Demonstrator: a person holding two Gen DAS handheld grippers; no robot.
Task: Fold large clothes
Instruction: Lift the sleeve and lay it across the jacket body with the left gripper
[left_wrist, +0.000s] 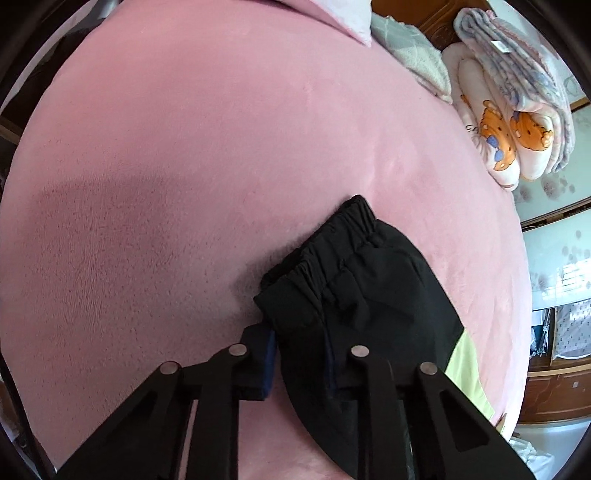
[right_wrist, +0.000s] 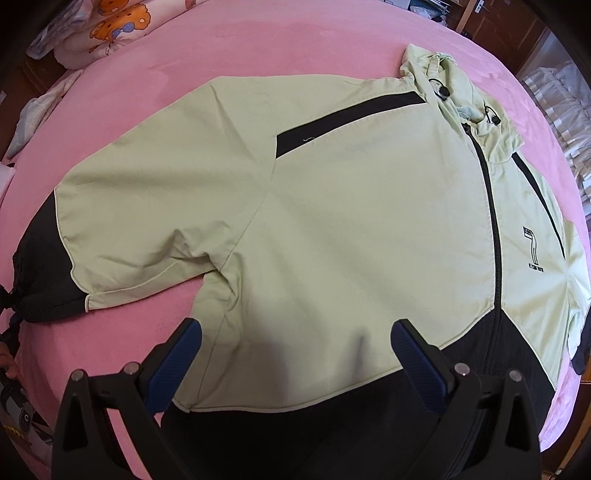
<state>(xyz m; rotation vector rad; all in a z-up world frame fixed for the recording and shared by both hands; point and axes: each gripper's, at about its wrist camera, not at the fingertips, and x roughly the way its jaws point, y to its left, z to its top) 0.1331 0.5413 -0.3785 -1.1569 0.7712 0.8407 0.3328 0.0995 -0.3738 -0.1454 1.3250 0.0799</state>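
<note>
Pale-green jacket flat, hood upper right; left hand-held gripper clamps cuff, right apart.

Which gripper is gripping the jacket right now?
The left gripper, pinching the black elastic cuff. The right gripper stands wide open above the jacket.

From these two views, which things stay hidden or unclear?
- Left view: the left gripper pads are mostly covered by the black cuff; only a blue edge shows.
- Left view: most of the jacket is cut off by the frame.
- Right view: the jacket's far sleeve is cut off at the right edge.
- Right view: the small text under the "7" logo is too small to read.
</note>
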